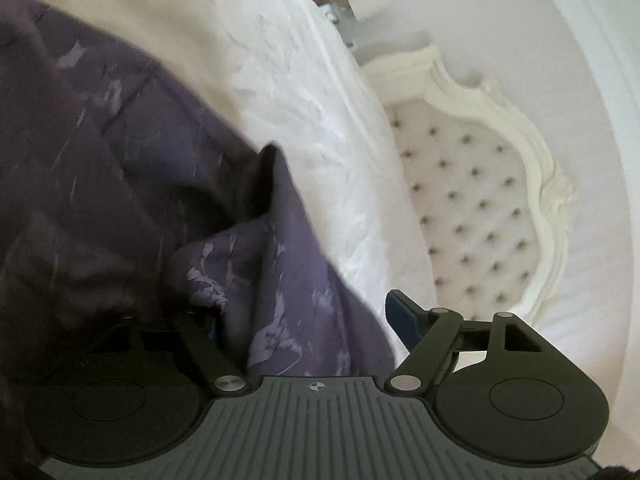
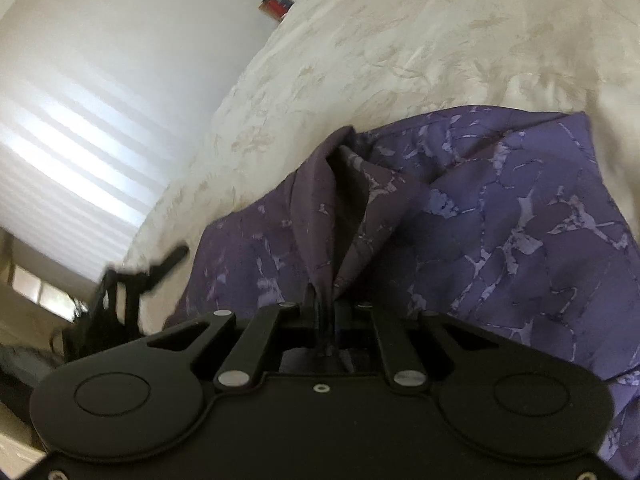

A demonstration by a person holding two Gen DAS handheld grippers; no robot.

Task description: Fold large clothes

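Note:
A large purple garment [image 2: 500, 216] with a pale marbled print lies rumpled on a cream bedspread [image 2: 400, 48]. My right gripper [image 2: 325, 306] is shut on a bunched fold of the garment, which rises from the fingertips as a dark ridge. In the left wrist view the same garment [image 1: 120, 168] fills the left half. My left gripper [image 1: 306, 320] stands open and wide. A loose fold of the cloth lies between its fingers. The right finger [image 1: 402, 318] with its blue pad is clear of the cloth, over the white bedspread [image 1: 280, 80]. The left finger is partly hidden by cloth.
A white tufted headboard [image 1: 476, 208] with a carved frame stands at the right in the left wrist view. A bright window with blinds [image 2: 60, 160] is on the left. A blurred black object [image 2: 132, 284] sits at the bed's left edge. Coloured boxes [image 2: 280, 0] lie far back.

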